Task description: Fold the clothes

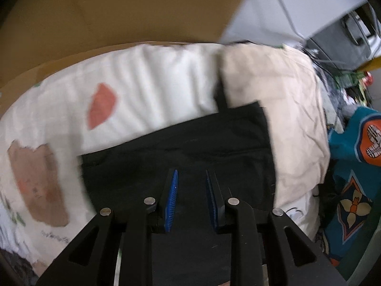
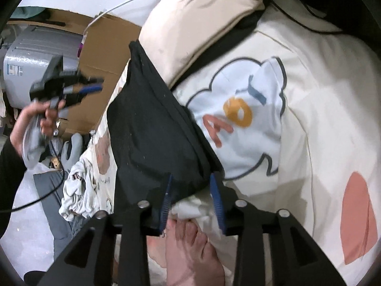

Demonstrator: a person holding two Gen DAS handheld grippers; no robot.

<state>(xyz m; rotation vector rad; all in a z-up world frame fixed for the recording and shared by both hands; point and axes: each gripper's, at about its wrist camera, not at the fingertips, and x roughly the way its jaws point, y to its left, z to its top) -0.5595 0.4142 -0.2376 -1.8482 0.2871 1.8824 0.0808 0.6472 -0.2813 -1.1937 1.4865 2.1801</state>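
A cream quilted bed cover printed with salmon patches, a brown bear shape and a pale cloud (image 2: 321,100) spreads across the bed and fills most of both views. On it lies a folded black garment of plain cloth (image 2: 152,128), a long dark slab whose far end runs under a beige folded cloth (image 2: 197,16). Behind the bed stands a brown cardboard box (image 1: 133,7), and a teal patterned blanket (image 1: 354,157) is bunched at the bed's edge.

The right gripper (image 2: 190,197) hangs over the near end of the black garment, its jaws narrowly parted with the cloth's corner between the blue pads (image 2: 218,201); they look clear of it. The left gripper (image 1: 191,190), held in a hand (image 2: 35,119), is above the garment, jaws narrowly apart with nothing between them. A bare foot (image 2: 190,250) shows below the right gripper.
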